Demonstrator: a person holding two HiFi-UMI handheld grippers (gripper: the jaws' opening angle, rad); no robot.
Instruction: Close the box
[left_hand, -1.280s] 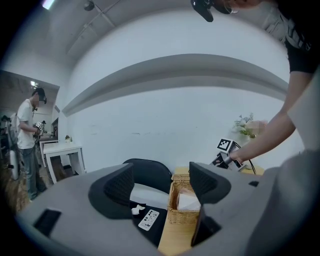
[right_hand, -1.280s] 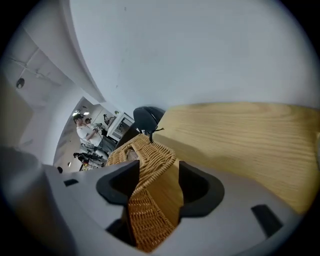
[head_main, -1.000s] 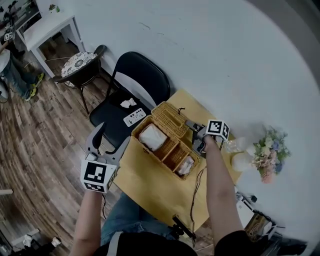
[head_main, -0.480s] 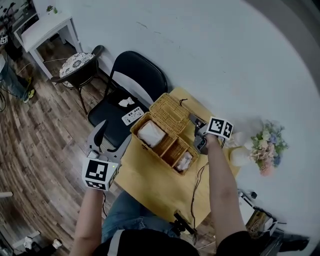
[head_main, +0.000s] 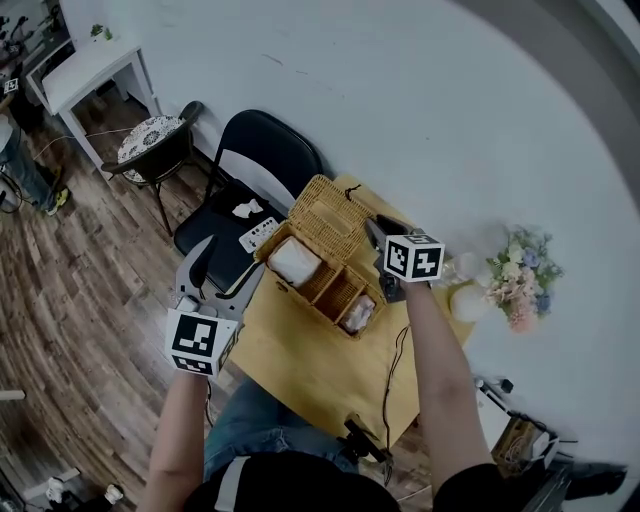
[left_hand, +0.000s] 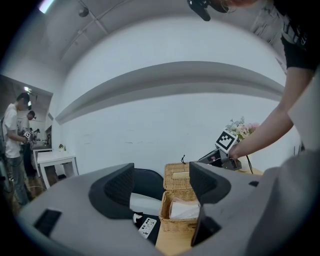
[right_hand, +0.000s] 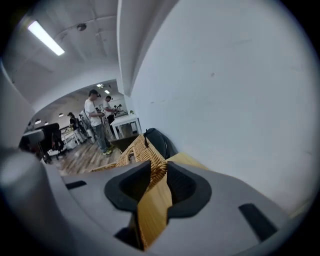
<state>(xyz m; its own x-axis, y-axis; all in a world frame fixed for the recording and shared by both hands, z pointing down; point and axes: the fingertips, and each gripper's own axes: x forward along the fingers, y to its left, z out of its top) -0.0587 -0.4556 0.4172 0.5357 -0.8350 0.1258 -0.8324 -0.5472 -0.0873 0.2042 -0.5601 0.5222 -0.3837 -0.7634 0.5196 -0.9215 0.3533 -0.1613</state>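
1. Wicker box (head_main: 322, 285) sits open on a wooden table (head_main: 300, 360), at the end next to a black chair (head_main: 262, 150). White packets (head_main: 295, 262) lie in its compartments.
2. The woven lid (head_main: 330, 212) stands raised along the box's far side, roughly upright and not yet over the opening.
3. Our right gripper (head_main: 373, 228) has just been closing its jaws, and they now pinch the lid's edge. In the right gripper view the wicker panel runs straight between the two pads.
4. Our left gripper (head_main: 218, 275) hangs beside the table, apart from the box. Its jaws are spread wide with nothing between them, and it points towards the box.
5. We judge the step in hand to be swinging the lid shut, with the grip made and the lid partway round.
6. The next move calls for carrying the lid's free edge in an arc over the compartments and down onto the rim, then letting go. The left gripper could steady the box if it slides.
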